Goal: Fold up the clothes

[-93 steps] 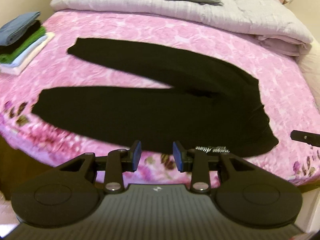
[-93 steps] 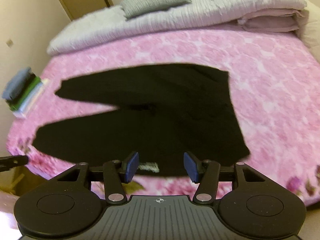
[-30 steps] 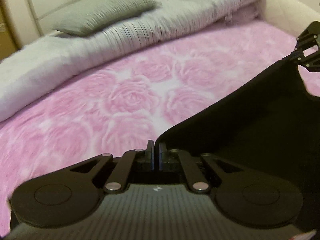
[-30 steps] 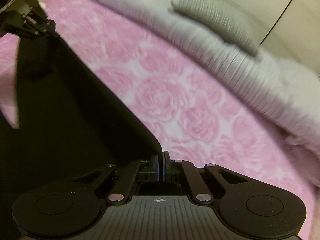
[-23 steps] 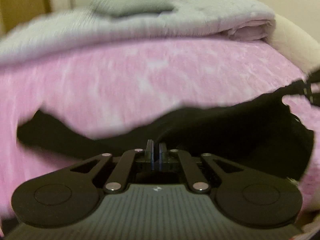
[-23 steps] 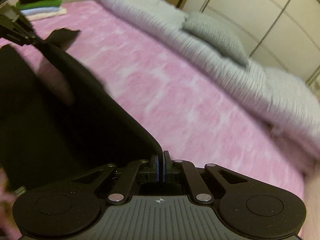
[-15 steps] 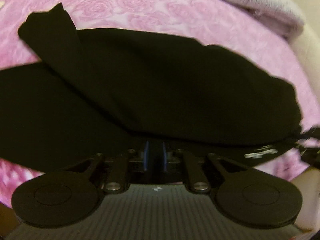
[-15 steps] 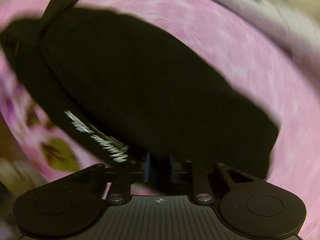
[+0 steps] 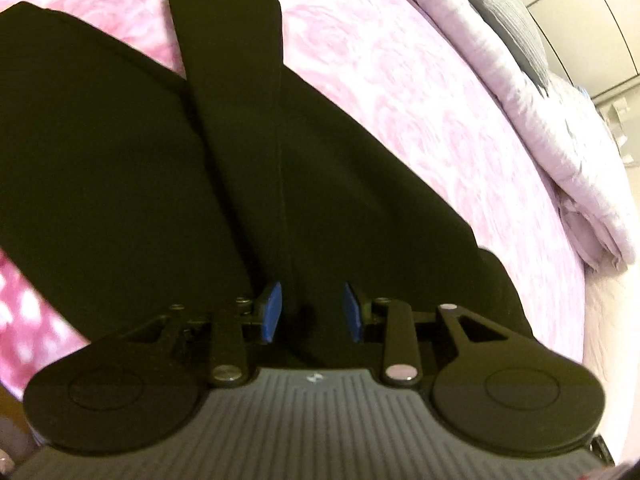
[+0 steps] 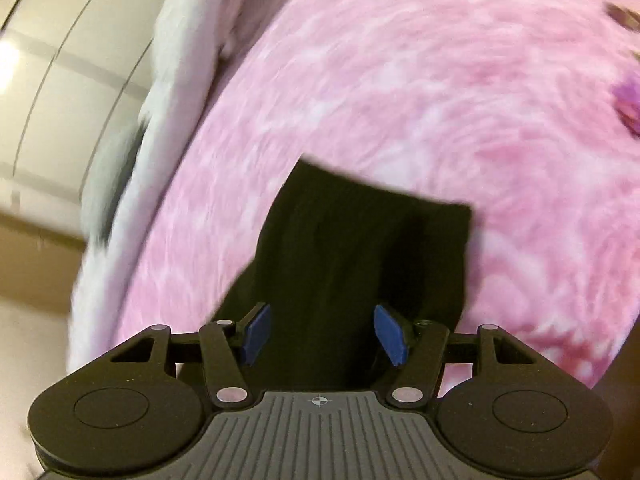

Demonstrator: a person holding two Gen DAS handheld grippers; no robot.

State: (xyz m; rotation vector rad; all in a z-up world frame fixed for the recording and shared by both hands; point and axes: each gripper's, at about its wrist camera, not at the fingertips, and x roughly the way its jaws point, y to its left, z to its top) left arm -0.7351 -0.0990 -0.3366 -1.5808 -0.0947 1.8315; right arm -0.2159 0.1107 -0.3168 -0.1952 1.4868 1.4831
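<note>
Both released: left gripper (image 9: pixel 311 312) and right gripper (image 10: pixel 322 336) gape over black trousers (image 9: pixel 248 168). Risk: upper leg lies skewed, next fold goes crooked.

One black trousers (image 9: pixel 248 168) on one pink bedspread (image 9: pixel 420 92); two trouser legs; one grey quilt (image 9: pixel 560 92); one grey pillow (image 9: pixel 516 28) on quilt; two grippers.

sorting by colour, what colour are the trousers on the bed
Plain black trousers, no pattern visible. Best seen in the left wrist view.
</note>
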